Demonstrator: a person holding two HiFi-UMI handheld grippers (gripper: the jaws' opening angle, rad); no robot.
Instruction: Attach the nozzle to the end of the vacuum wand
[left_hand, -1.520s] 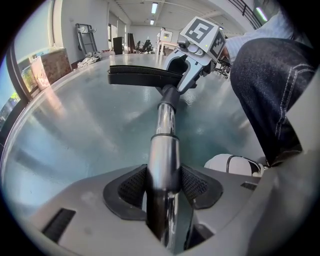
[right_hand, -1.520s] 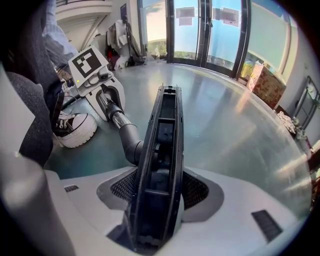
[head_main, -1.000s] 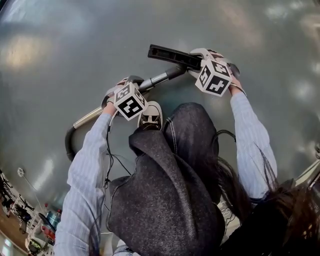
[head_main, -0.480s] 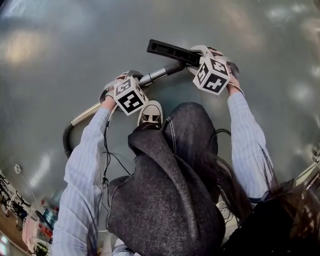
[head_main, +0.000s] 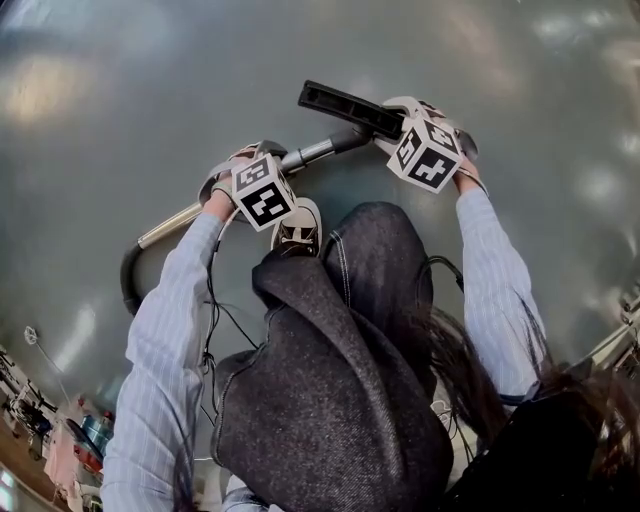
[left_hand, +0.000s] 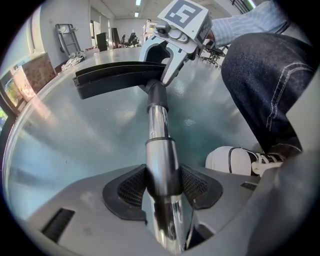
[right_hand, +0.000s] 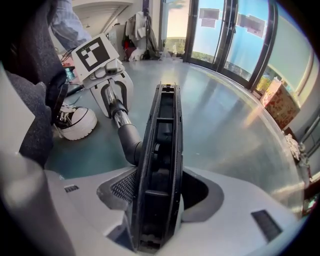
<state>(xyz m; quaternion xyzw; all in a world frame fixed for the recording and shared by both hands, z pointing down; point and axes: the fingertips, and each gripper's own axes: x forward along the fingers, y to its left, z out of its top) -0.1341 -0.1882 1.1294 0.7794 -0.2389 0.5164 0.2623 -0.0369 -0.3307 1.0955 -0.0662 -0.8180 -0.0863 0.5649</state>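
Head view, from the left: the dark hose curves over the grey floor well to the left of the white sneaker and runs into the silver wand. The left gripper is clamped round that wand just up and left of the sneaker. Its own view shows both pads pressed against the metal tube.

Up and to the right of the sneaker, the wand ends in a black collar that goes into the neck of the black floor nozzle. The right gripper, furthest right of the sneaker, has its jaws set wide yet closed on the nozzle. The nozzle stands edge-on between them and fills the gap.

Over the last second almost nothing has shifted. Both grips have stayed as they were, and wand and nozzle keep the same line beyond the sneaker, with only a slight wobble. No gap shows at the joint. I judge that the pushing together is done or nearly done, and that the two hands are holding the parts pressed. Whether the collar has locked I cannot tell.
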